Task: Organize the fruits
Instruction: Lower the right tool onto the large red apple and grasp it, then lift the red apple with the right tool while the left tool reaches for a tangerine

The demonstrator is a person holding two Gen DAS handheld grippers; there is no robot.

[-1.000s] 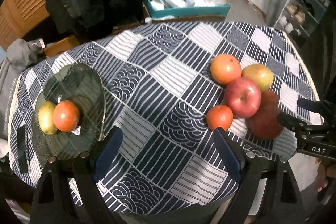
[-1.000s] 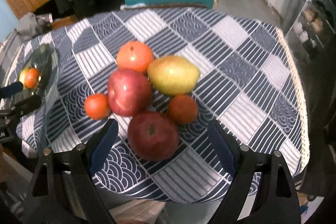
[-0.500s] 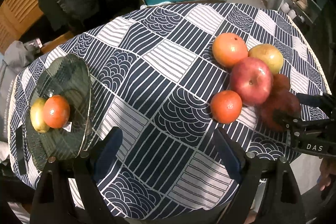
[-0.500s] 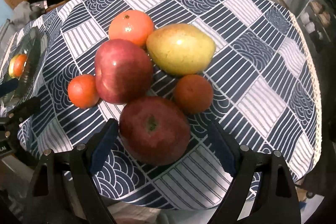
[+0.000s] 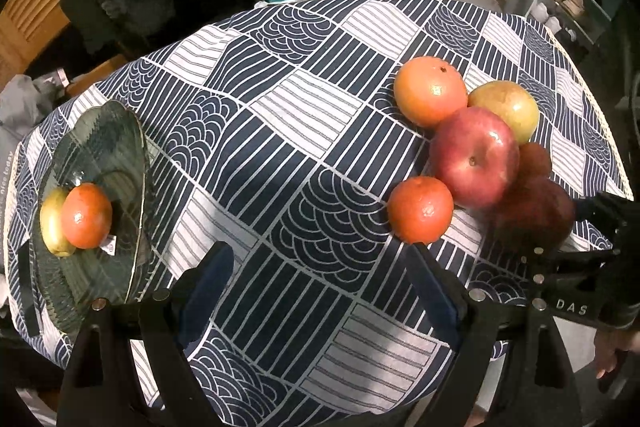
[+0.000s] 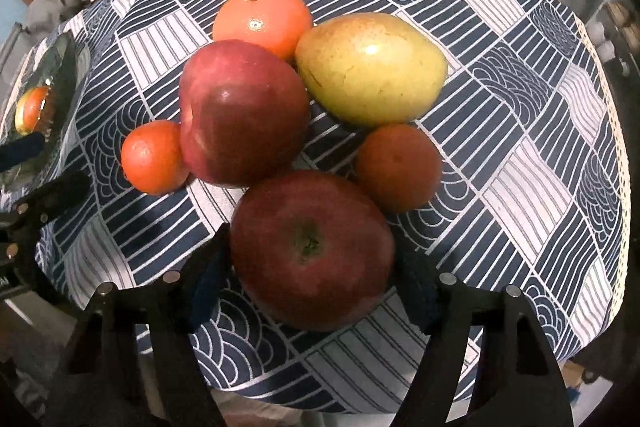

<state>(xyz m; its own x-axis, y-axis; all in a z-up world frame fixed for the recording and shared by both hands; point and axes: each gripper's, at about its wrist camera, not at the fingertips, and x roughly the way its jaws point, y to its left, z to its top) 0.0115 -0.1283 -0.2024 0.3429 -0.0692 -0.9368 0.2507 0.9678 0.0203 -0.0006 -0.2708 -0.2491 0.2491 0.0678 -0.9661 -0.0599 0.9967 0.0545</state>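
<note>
Patterned table [image 6: 520,163] carries crowded fruit; right hand-held gripper [image 6: 312,281], wide open, straddles the dark apple [image 6: 312,251], unclamped; closing may knock the small orange [image 6: 398,167] just behind it rolling.

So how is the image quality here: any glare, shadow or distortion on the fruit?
Left wrist view: heavy fisheye bending of the tablecloth; dark apple is shadowed and soft at the right edge. Right wrist view: glare spot on the pear; near apple is dim but readable.
</note>
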